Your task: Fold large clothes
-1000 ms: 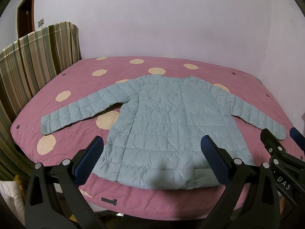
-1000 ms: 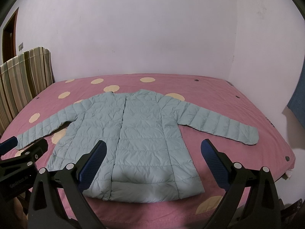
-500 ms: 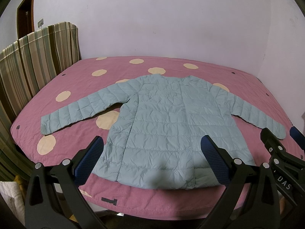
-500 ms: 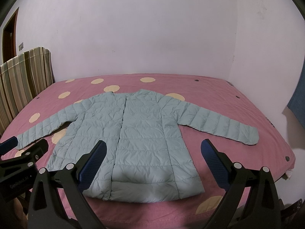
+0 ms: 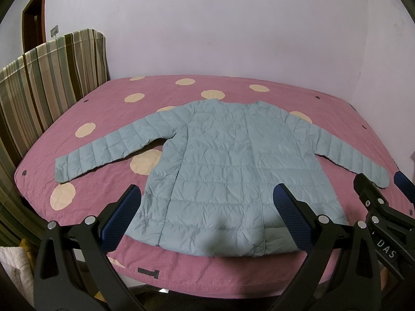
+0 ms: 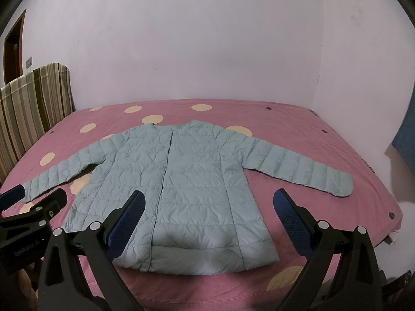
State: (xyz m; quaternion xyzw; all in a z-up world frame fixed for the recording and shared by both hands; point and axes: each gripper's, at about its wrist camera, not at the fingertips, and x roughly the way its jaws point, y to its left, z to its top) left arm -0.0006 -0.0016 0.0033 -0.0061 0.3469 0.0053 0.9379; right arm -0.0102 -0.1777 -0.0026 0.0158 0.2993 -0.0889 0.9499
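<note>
A pale blue-green quilted jacket [image 5: 233, 160] [image 6: 181, 181] lies flat and front-up on the pink bed, both sleeves spread out to the sides, hem toward me. My left gripper [image 5: 207, 207] hovers open above the hem, its blue pads wide apart with nothing between them. My right gripper [image 6: 208, 207] is open too, held over the jacket's lower half. Each gripper shows at the edge of the other's view: the right one [image 5: 384, 207] by the right cuff, the left one [image 6: 28, 207] by the left cuff.
The bed [image 5: 259, 272] has a pink cover with cream dots and fills most of both views. A striped headboard [image 5: 39, 90] stands at the left. Plain walls rise behind; a dark doorway [image 5: 33, 26] is at far left. A blue cloth [image 6: 404, 140] hangs at the right.
</note>
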